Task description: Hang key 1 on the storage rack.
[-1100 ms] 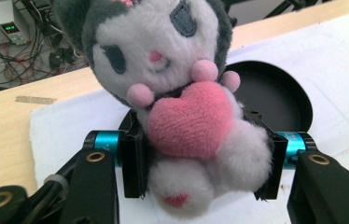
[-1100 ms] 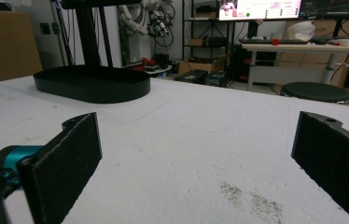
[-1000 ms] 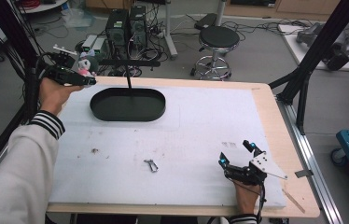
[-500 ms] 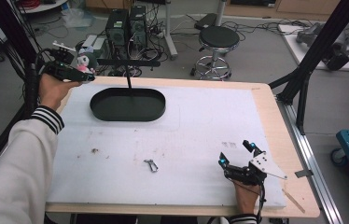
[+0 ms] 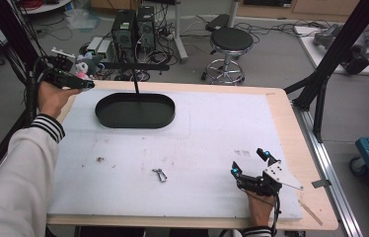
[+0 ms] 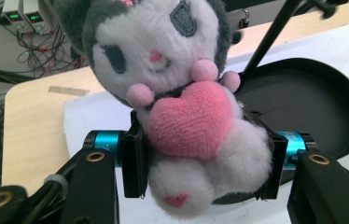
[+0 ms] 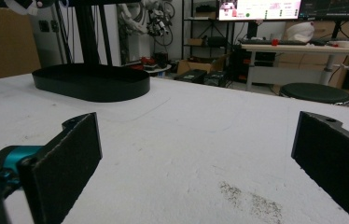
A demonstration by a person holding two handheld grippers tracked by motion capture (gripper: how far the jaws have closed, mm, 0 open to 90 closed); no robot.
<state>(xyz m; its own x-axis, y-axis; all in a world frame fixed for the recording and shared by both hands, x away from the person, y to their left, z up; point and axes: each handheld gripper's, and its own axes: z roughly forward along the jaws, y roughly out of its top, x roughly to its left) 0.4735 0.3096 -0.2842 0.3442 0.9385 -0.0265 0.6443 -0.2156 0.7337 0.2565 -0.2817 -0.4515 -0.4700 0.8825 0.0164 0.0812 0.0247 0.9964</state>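
Where the high view reaches the table's far left corner, the left gripper [image 5: 81, 74] pinches a plush toy [image 5: 85, 65], held just beside the left end of the black oval tray [image 5: 135, 122]; the toy is small there, and its body is partly covered by the gripper and the hand. At the near right, the right gripper [image 5: 250, 161] rests low over the white mat [image 5: 197, 143], jaws spread with nothing between them, well apart from a small metal clip [image 5: 160, 175].

From the left gripper view, both pads press the plush toy's [image 6: 186, 116] sides; its ears run out of frame at the top, and it hides part of the black oval tray [image 6: 312, 102] behind.

Along the right gripper view, the spread jaws frame bare white mat [image 7: 186, 154], with the black oval tray [image 7: 91, 83] far off.
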